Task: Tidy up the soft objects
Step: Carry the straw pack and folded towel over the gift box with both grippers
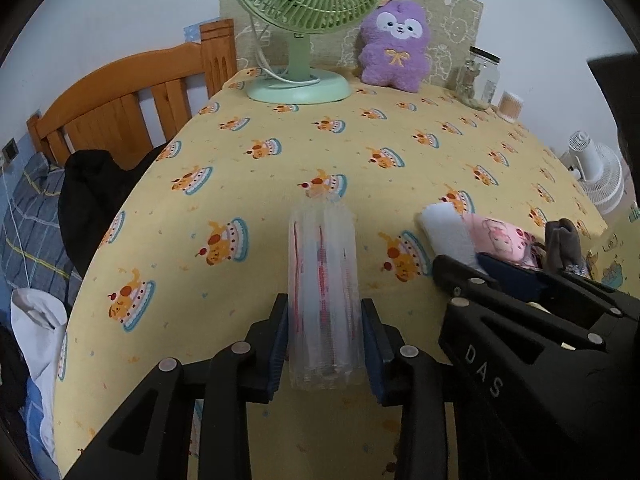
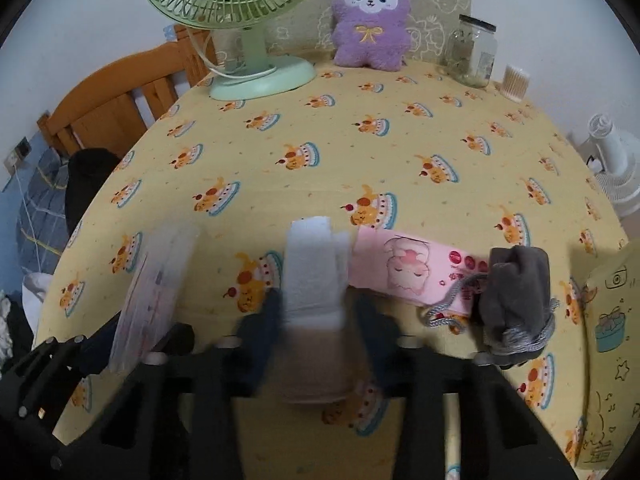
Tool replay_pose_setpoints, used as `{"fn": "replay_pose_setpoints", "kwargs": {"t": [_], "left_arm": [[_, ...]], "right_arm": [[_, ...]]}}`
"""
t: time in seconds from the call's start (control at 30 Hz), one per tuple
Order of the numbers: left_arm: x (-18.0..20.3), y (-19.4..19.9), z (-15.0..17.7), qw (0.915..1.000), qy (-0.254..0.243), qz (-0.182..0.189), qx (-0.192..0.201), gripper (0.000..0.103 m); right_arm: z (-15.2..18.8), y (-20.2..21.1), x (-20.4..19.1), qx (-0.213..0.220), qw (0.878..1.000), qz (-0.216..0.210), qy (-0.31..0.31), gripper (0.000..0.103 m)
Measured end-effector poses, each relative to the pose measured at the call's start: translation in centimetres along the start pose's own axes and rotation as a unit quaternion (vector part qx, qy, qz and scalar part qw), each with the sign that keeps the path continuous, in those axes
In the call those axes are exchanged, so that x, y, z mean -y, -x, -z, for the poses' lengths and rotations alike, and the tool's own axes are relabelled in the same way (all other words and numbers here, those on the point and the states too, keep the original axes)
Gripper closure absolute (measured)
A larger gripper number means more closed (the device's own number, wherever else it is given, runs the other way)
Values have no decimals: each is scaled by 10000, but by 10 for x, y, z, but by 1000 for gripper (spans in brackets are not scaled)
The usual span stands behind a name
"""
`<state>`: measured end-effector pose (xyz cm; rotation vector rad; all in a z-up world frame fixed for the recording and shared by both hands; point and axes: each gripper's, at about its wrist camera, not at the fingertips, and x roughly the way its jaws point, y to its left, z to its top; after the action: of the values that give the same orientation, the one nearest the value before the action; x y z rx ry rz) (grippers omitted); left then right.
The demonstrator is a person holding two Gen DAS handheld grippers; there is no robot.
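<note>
My left gripper (image 1: 325, 340) is shut on a clear air-cushion wrap roll (image 1: 323, 280) with red print, held over the yellow tablecloth (image 1: 280, 160). The same roll shows at the left in the right wrist view (image 2: 156, 280). My right gripper (image 2: 316, 320) is shut on a white foam roll (image 2: 314, 268), which also shows in the left wrist view (image 1: 446, 236). A pink tissue pack (image 2: 412, 268) and a grey drawstring pouch (image 2: 516, 284) lie to the right of the foam roll. A purple plush toy (image 2: 370, 20) sits at the back.
A green desk fan (image 2: 240, 20) stands at the back left, a glass jar (image 2: 472, 52) and a cotton-swab box (image 2: 516, 80) at the back right. A wooden bed frame (image 1: 120, 100) with dark clothes is left of the table. A white fan (image 2: 616, 168) stands right.
</note>
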<state>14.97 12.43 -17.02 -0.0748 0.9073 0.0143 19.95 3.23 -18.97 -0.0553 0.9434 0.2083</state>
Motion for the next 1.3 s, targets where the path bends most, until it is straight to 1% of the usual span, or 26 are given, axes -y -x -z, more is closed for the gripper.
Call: {"fn": "replay_pose_setpoints", "kwargs": {"t": [0.07,0.2,0.27,0.33,0.37,0.4,0.47,0.53,0.63,0.97,1.13,1.3], "left_arm": [[1,3,1,9997,22,228,-67,73],[6,6,5,9997,3,210,-80,73],[7,9,7,9992,31,353,-171,78],[6,13,7,9980,127,567,-230,78],[9,17,8,9981,96,574,-214,78],[13,21,9,9987,53,497,-142,78],[16,28,8,9986,72,522,-67,78],[19,34,6,9987,67,511,10,78],[24,47,2,9985,31,503,197,78],[45,84,-11,9971,-81,450,616,78],[59,101,-16,9958,-118,409,813,78],[73,114,-21,9942,-166,485,943,78]], "right_arm": [[0,2,1,-98,9999,-105,36,74],[5,10,7,-170,9994,-310,17,76],[8,13,7,-234,9990,-380,88,78],[9,18,6,-226,9984,-486,164,78],[10,22,5,-196,9980,-567,206,78],[10,24,3,-184,9975,-627,285,78],[11,33,-1,-55,9976,-555,403,78],[9,39,0,-17,9975,-612,363,78],[7,53,2,149,9974,-580,397,78],[-1,100,20,641,9956,-606,303,78],[-6,122,30,828,9947,-544,274,78],[-9,142,42,985,9936,-474,280,78]]}}
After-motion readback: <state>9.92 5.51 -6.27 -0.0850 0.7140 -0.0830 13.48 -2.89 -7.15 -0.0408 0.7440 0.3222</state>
